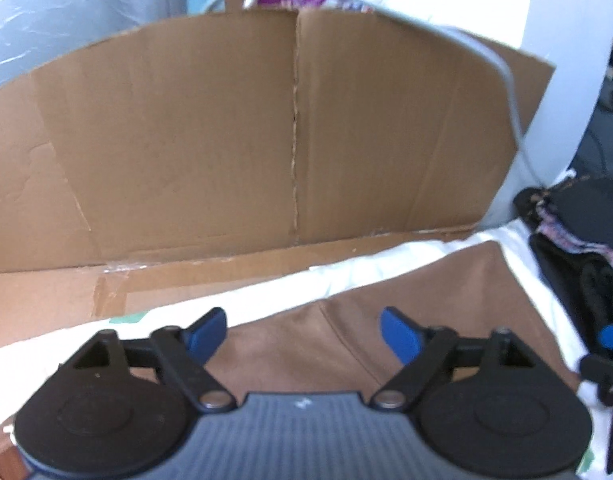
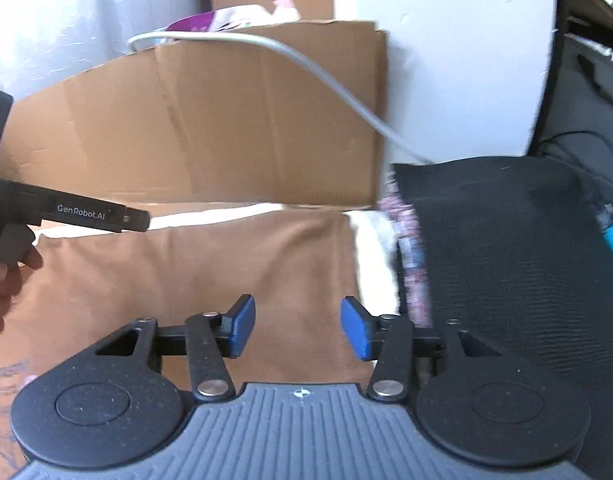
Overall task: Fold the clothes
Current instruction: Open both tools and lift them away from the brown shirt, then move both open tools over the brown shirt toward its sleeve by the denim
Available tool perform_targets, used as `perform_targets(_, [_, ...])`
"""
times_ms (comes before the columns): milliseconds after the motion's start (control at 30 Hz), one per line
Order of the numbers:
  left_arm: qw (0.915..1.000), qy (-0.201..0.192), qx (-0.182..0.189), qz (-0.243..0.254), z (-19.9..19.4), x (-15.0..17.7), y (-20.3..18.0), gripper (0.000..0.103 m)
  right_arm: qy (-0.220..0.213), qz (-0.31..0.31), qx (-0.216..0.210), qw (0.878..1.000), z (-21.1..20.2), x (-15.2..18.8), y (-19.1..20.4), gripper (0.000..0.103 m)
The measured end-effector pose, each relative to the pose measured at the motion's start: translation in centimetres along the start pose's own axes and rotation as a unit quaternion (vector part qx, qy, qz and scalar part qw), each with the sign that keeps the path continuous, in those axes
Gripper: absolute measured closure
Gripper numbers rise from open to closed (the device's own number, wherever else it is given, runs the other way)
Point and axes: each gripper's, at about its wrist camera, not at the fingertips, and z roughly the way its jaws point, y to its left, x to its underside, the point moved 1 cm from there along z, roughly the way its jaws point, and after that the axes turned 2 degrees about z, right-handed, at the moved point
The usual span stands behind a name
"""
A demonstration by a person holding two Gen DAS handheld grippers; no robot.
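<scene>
1. While it lies flat on the white sheet [image 2: 376, 256], the brown garment [image 2: 210, 264] looks soft, light and limp; take it at an edge or corner.
2. Left gripper [image 1: 304, 336] and right gripper [image 2: 298, 328] hang spread, empty.
3. Cardboard [image 1: 226, 128] stands far; dark clothes [image 1: 578, 240] lie right.

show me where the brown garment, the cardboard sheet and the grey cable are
brown garment [image 2: 234, 264], right wrist view, middle of the cloth.
cardboard sheet [image 1: 210, 128], left wrist view, left panel.
grey cable [image 2: 330, 80], right wrist view, mid-length in front of the cardboard.
</scene>
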Motion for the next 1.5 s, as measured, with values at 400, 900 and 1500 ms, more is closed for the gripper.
perform_targets(400, [0.9992, -0.002, -0.04, -0.001, -6.9, 5.9, 2.1, 0.006, -0.013, -0.014, -0.054, 0.998, -3.0, 1.1, 1.2, 0.032])
perform_targets(900, [0.9927, 0.014, -0.092, -0.077, -22.8, 9.8, 4.7, 0.002, 0.001, -0.035, -0.066, 0.997, -15.9, -4.6, 1.9, 0.015])
perform_targets(1500, [0.9662, 0.007, -0.173, -0.191, -43.8, 11.9, 13.0, 0.001, 0.004, 0.027, -0.095, 0.995, -30.3, -7.9, 4.3, 0.001])
